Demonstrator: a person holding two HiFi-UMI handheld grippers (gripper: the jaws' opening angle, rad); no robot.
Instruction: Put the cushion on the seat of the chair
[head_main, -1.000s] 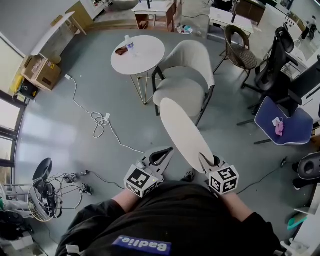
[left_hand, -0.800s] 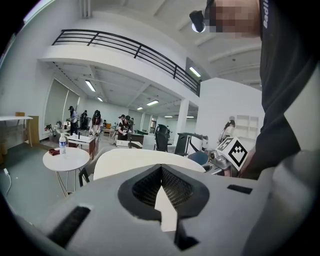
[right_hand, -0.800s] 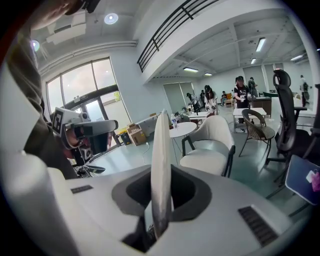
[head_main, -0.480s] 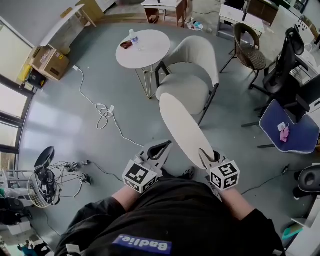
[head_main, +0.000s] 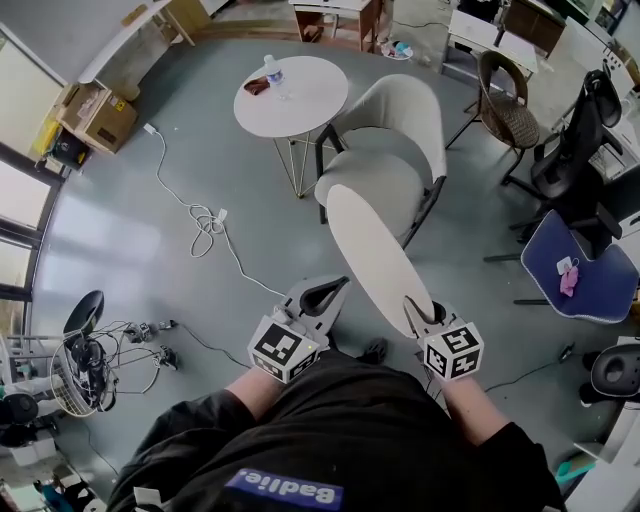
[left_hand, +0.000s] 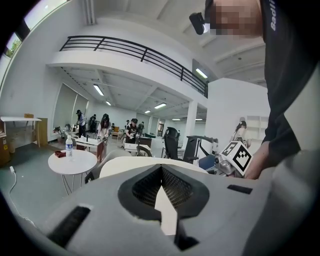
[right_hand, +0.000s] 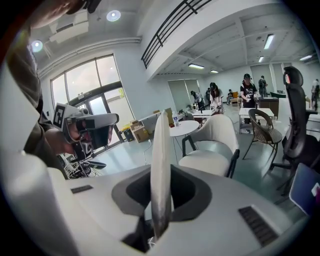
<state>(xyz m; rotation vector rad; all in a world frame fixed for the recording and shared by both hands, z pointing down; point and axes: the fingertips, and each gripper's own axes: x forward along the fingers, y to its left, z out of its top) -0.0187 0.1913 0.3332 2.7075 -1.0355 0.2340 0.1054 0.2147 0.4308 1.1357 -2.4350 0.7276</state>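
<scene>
An oval cream cushion (head_main: 372, 250) hangs edge-up in the air, and my right gripper (head_main: 413, 306) is shut on its near end. In the right gripper view the cushion (right_hand: 161, 150) stands edge-on between the jaws. Its far end reaches over the front of the seat (head_main: 370, 180) of the cream chair (head_main: 405, 110), seen in the right gripper view as the chair (right_hand: 212, 145) ahead and to the right. My left gripper (head_main: 338, 285) is left of the cushion, shut and holding nothing. In the left gripper view the cushion (left_hand: 150, 165) shows beyond the closed jaws.
A round white table (head_main: 290, 95) with a bottle (head_main: 270, 72) stands left of the chair. A white cable (head_main: 205, 235) lies on the floor at left. A wicker chair (head_main: 505, 100), a black office chair (head_main: 590, 130) and a blue seat (head_main: 585, 265) stand at right. People stand far behind.
Both grippers have moved forward toward the chair, the right one carrying the cushion. The cushion's far end now lies nearer the seat.
</scene>
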